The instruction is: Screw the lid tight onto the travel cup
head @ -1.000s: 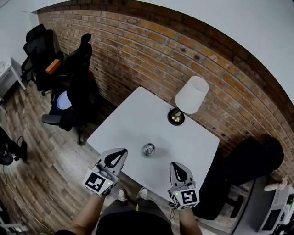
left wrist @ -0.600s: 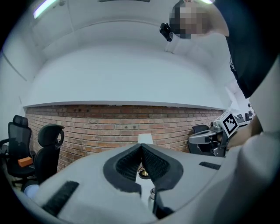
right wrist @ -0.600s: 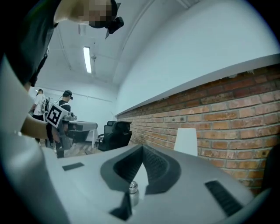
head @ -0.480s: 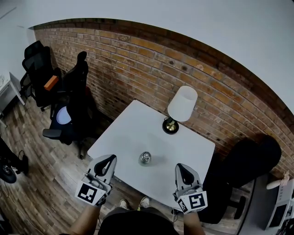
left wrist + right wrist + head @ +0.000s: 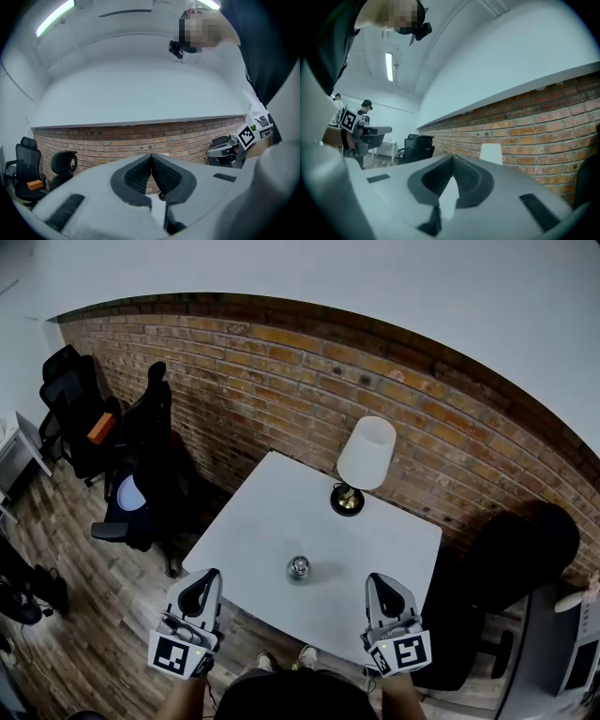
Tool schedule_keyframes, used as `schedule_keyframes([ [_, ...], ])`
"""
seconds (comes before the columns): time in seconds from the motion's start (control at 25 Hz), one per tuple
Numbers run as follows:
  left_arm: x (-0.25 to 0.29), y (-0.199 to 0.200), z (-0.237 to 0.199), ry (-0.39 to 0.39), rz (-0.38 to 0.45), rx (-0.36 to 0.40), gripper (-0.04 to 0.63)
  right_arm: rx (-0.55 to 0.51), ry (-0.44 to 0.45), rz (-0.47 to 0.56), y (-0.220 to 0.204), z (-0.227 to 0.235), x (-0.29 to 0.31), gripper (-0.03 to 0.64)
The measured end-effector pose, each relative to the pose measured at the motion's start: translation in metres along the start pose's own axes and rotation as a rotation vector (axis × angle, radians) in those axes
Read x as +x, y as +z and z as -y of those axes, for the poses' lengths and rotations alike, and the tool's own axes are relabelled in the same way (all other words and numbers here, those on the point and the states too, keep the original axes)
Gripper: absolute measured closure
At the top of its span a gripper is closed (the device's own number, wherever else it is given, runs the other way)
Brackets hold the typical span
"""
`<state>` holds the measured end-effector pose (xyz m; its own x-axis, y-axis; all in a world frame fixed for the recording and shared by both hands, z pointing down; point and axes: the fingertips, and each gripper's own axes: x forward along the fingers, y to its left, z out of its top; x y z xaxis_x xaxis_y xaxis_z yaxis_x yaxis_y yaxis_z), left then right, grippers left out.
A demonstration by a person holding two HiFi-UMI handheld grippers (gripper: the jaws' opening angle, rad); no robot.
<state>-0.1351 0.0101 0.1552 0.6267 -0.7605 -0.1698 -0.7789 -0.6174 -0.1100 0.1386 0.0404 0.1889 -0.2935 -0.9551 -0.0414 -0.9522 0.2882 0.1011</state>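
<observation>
A small steel travel cup (image 5: 299, 568) stands upright near the middle of the white table (image 5: 262, 521) in the head view. My left gripper (image 5: 201, 585) hangs shut at the table's near left edge, well left of the cup. My right gripper (image 5: 382, 588) is shut too, at the near right edge, right of the cup. Neither holds anything. In the left gripper view the jaws (image 5: 151, 161) meet tip to tip and point at the brick wall. In the right gripper view the shut jaws (image 5: 452, 161) aim along the wall. The cup is hidden in both gripper views.
A table lamp (image 5: 360, 465) with a white shade stands at the table's far side by the brick wall (image 5: 281, 381). Black office chairs (image 5: 141, 474) sit to the left on the wood floor. A dark chair (image 5: 511, 559) is at the right.
Both grippers have drawn back toward me and now sit lower at the table's near edge. The head view has tipped up a little. The cup has not moved.
</observation>
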Motion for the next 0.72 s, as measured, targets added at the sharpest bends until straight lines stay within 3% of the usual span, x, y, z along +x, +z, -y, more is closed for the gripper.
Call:
schedule_keyframes([
  [0.08,0.004,0.0,0.002,-0.002,-0.002,-0.011,0.571,-0.022,0.006,-0.005,0.001,0.001,0.001,0.604],
  [0.2,0.015,0.02,0.01,-0.027,0.092,0.024,0.571,-0.044,0.011,-0.011,0.002,0.003,0.002,0.604],
  [0.28,0.017,0.024,0.012,-0.028,0.107,0.03,0.571,-0.045,0.021,-0.004,0.005,0.003,0.004,0.604],
  [0.44,0.008,0.001,0.007,0.01,0.001,0.01,0.571,-0.05,0.044,0.018,0.013,0.002,0.013,0.604],
  [0.72,0.009,-0.006,0.005,0.037,-0.012,0.006,0.571,-0.044,0.081,0.033,0.011,-0.001,0.025,0.603],
])
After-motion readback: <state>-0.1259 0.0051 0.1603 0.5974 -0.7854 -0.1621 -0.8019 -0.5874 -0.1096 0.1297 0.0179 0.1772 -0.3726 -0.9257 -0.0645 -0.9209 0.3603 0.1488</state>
